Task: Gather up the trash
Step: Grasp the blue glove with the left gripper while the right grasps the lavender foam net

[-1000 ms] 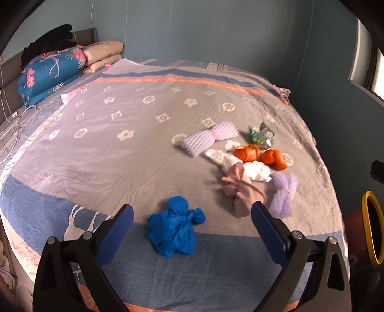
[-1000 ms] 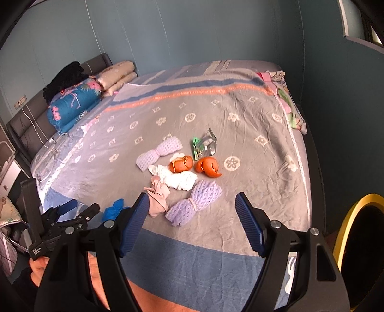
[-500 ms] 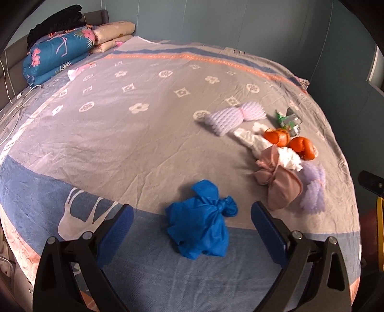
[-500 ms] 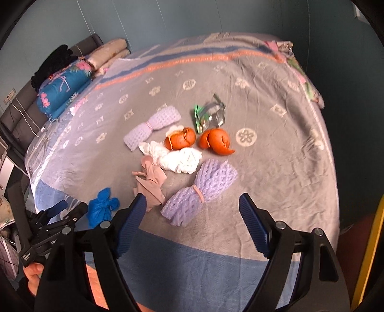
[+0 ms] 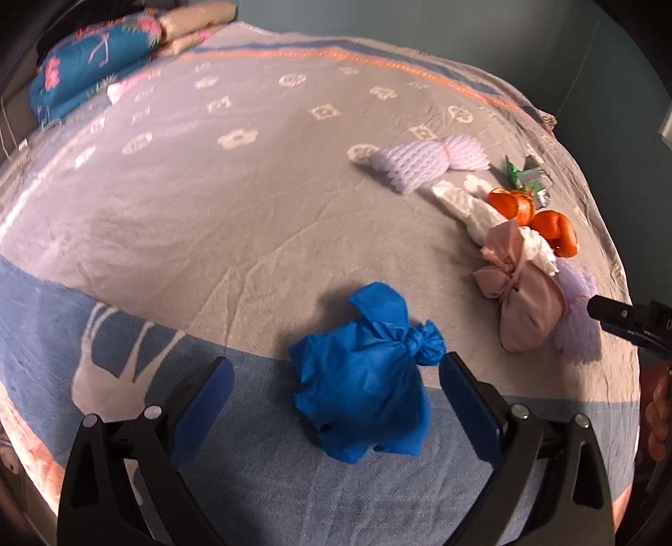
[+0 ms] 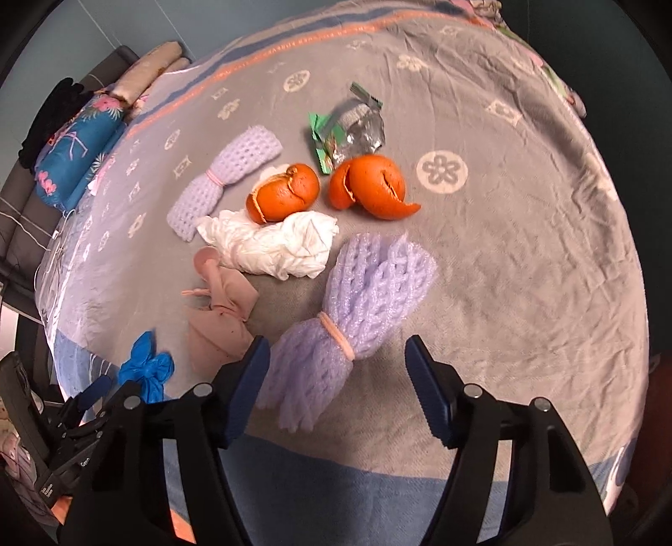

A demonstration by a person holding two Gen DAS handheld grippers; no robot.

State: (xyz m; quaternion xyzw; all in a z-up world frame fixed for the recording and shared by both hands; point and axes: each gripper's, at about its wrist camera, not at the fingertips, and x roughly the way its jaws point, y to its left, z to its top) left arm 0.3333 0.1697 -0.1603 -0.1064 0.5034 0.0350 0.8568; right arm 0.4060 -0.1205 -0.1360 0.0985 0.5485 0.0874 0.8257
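Observation:
Trash lies on a grey patterned bedspread (image 5: 210,218). A knotted blue bag (image 5: 365,378) sits between the fingers of my open left gripper (image 5: 336,395). My open right gripper (image 6: 336,386) straddles the near end of a purple foam net (image 6: 348,323). Beyond it lie a white tissue wad (image 6: 281,243), a pink knotted bag (image 6: 218,311), two orange peels (image 6: 285,193) (image 6: 374,185), a second purple net (image 6: 227,176) and a foil wrapper (image 6: 348,130). The blue bag (image 6: 145,369) also shows in the right wrist view beside the left gripper.
Folded blue floral bedding and beige pillows (image 5: 105,54) are stacked at the far headboard. The bed's near edge runs under both grippers. A teal wall (image 5: 462,25) stands behind the bed. The right gripper's tip (image 5: 630,319) shows at the right edge of the left wrist view.
Both grippers have moved forward and down toward the bed. The blue bag now sits between the left fingers, and the purple net's near end between the right fingers.

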